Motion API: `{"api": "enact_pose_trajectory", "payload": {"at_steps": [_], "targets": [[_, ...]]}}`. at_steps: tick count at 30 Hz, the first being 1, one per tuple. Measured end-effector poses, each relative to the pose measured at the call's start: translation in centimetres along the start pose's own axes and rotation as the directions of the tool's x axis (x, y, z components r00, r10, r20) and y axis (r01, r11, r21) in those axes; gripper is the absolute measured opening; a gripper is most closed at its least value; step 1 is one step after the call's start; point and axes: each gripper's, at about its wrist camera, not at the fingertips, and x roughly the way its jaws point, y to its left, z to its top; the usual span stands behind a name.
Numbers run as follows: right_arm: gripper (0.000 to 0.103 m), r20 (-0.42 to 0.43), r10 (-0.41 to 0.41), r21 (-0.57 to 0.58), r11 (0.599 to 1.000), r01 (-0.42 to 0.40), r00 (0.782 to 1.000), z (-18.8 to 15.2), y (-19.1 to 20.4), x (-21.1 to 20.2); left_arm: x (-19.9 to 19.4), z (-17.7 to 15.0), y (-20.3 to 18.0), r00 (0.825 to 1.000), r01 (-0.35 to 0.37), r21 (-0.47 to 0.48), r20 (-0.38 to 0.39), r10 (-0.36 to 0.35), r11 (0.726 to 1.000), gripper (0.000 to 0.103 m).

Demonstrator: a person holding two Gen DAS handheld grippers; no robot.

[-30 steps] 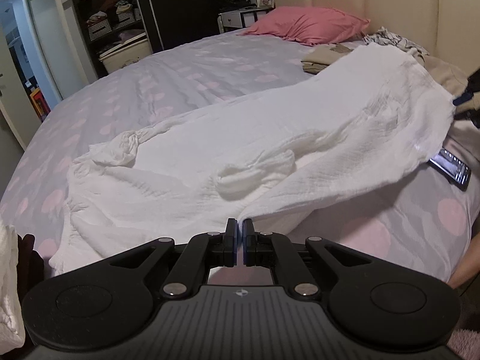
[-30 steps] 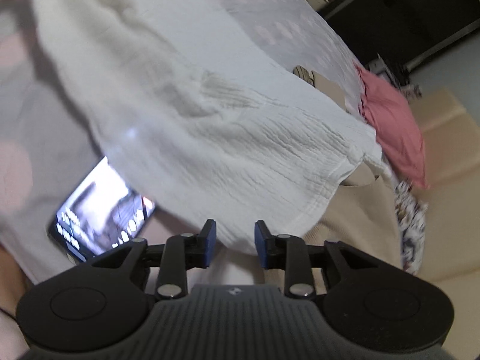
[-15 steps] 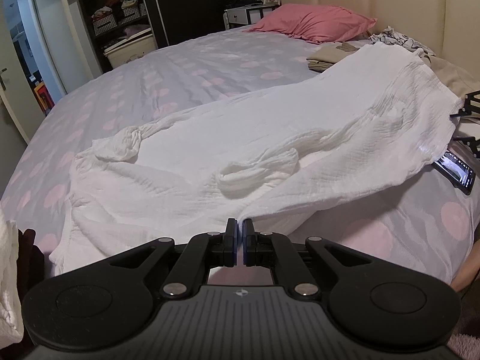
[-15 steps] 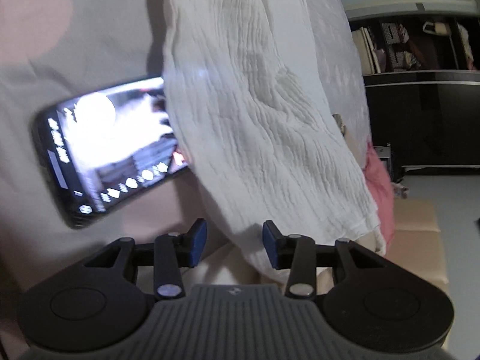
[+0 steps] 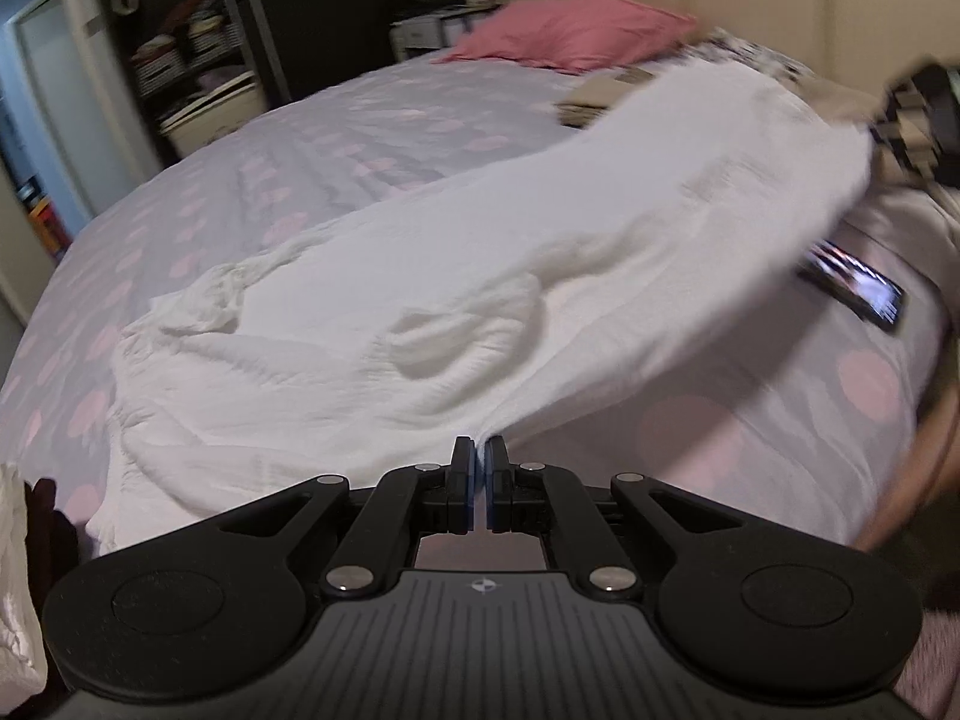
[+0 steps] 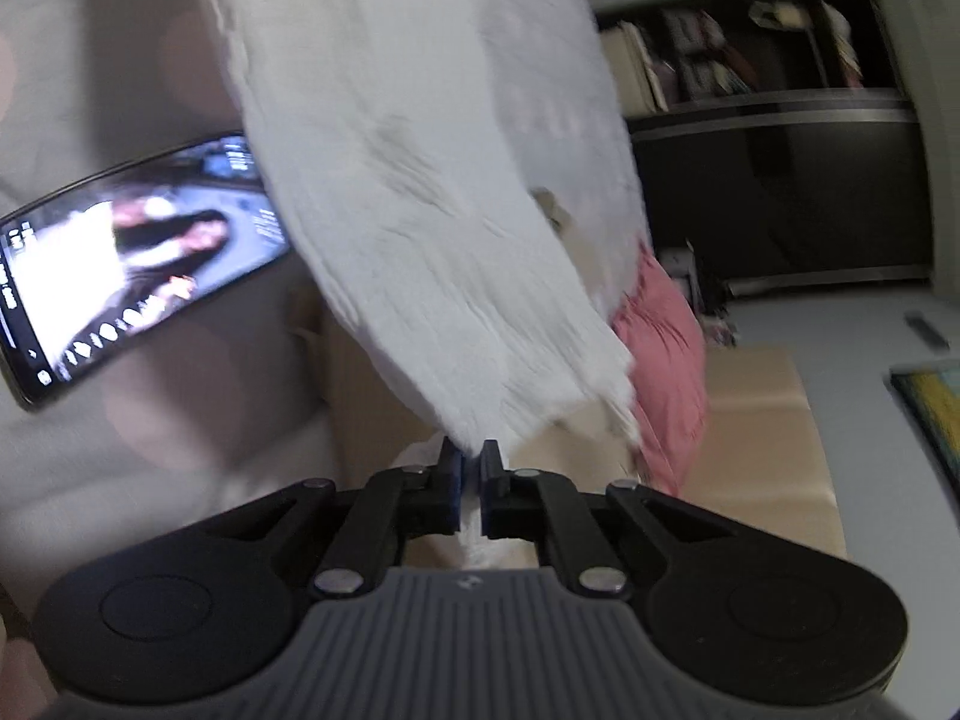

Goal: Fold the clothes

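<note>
The left gripper (image 5: 480,459) is clamped on the near edge of the white garment (image 5: 480,276). The right gripper (image 6: 471,468) pinches its far corner, beside a phone (image 6: 120,270).

Motion blur smears the lit black smartphone (image 6: 129,267); the crinkled white cotton garment (image 6: 420,228) covers its corner.

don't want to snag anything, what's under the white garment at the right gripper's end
A lit phone lies on the bedsheet, one end tucked under the white garment. Beige cloth shows below the raised edge too. Whatever lies further under is hidden.
</note>
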Motion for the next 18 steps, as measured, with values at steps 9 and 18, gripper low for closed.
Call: {"api": "enact_pose_trajectory", "payload": {"at_steps": [9, 18], "targets": [[0.006, -0.052, 0.022, 0.140, 0.990, -0.014, 0.998, -1.8, -1.6, -2.6, -0.1, -2.5, -2.7, 0.998, -0.008, 0.201, -0.058, 0.020, 0.980, 0.005], [0.006, -0.077, 0.028, 0.221, 0.975, -0.010, 0.997, -1.3, -1.6, -1.9, 0.3, -5.6, -0.2, 0.966, -0.167, 0.385, -0.119, 0.228, 0.908, 0.025]]}}
